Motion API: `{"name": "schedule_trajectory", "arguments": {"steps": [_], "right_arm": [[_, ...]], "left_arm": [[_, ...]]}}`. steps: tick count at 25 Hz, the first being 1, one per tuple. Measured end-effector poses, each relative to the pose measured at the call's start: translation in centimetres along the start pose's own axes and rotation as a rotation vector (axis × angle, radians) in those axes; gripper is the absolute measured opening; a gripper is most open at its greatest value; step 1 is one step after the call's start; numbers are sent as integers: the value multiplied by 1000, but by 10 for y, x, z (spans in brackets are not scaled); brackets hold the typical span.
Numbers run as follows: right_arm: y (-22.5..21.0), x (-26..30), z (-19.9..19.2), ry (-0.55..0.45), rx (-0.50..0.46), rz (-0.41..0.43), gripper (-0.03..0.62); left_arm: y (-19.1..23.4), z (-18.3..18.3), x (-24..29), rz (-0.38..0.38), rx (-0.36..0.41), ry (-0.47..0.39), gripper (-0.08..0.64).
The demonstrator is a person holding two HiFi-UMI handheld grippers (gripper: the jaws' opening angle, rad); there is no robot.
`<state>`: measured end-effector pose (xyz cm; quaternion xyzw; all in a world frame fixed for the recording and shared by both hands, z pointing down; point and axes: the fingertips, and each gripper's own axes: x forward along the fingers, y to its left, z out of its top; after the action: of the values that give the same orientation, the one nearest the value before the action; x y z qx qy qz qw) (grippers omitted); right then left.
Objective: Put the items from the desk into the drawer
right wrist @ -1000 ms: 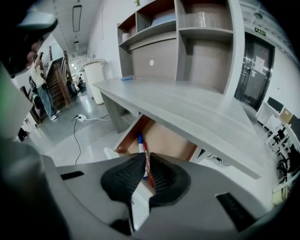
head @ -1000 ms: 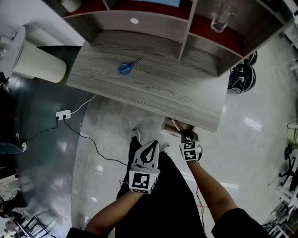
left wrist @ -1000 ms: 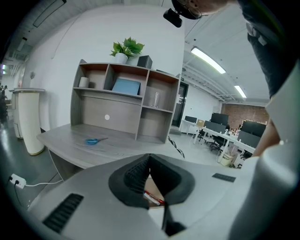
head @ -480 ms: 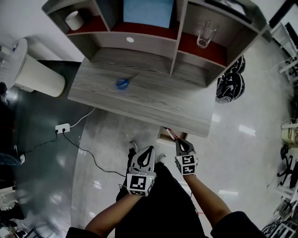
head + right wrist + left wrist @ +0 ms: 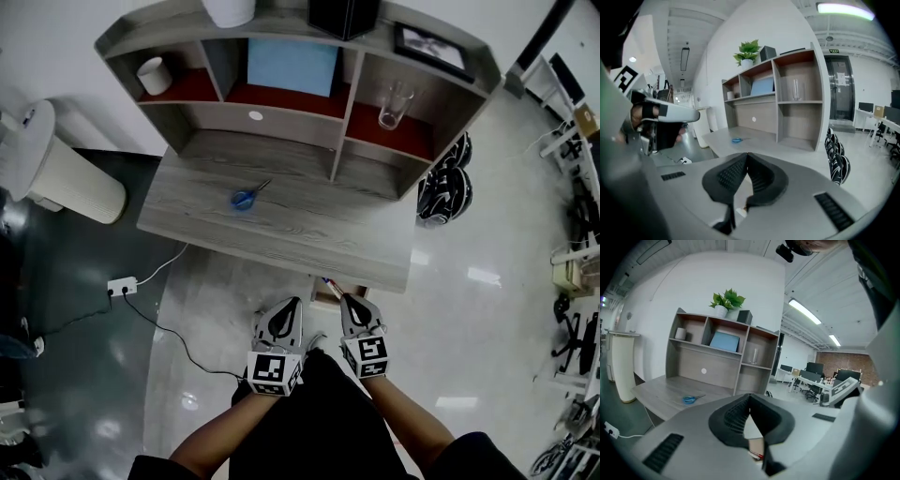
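Observation:
Blue-handled scissors (image 5: 244, 198) lie on the grey wooden desk (image 5: 309, 225), left of its middle. The left gripper view shows the scissors (image 5: 692, 399) far off, as does the right gripper view (image 5: 737, 140). Under the desk's front right edge a drawer (image 5: 327, 292) stands partly open, with something red inside. My left gripper (image 5: 290, 304) is shut and empty, held low in front of the desk. My right gripper (image 5: 346, 299) is shut and empty, just short of the drawer front. In their own views the left gripper (image 5: 750, 397) and right gripper (image 5: 747, 155) have jaws that meet at the tips.
A hutch (image 5: 356, 89) on the desk's back holds a cup (image 5: 155, 75), a blue board (image 5: 292, 66) and a glass (image 5: 394, 103). A white column (image 5: 66, 169) stands at the left. A power strip (image 5: 122, 285) and cable lie on the floor. Dark helmets (image 5: 445, 192) lie right of the desk.
Both grippers have drawn back from the desk toward the person. The right gripper has left the drawer front. The view now takes in the whole hutch.

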<state>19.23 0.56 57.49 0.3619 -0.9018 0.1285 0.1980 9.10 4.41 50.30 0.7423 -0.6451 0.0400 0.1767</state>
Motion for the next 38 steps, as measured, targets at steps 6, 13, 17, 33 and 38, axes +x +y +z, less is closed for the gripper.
{"name": "schedule_trajectory", "arguments": {"steps": [6,13,17,33,38], "right_arm": [[11,3,55,-30,34,-59,18],[38,19,106,-117,66,-65,18],[52,28,132,-149,59,-81,18],[117,93,155,-110,27,-87,18],[144,123,155,-78,3,-62,18]], "left_arm": [[7,38,8,-64,56,-37,12],[21,60,7,-111,76,-54,12],[41,73,9,-119,85,-66,12],[140,93,-11,-117,57,-93,12],[179,96,-21,-91,39,-92,12]]}}
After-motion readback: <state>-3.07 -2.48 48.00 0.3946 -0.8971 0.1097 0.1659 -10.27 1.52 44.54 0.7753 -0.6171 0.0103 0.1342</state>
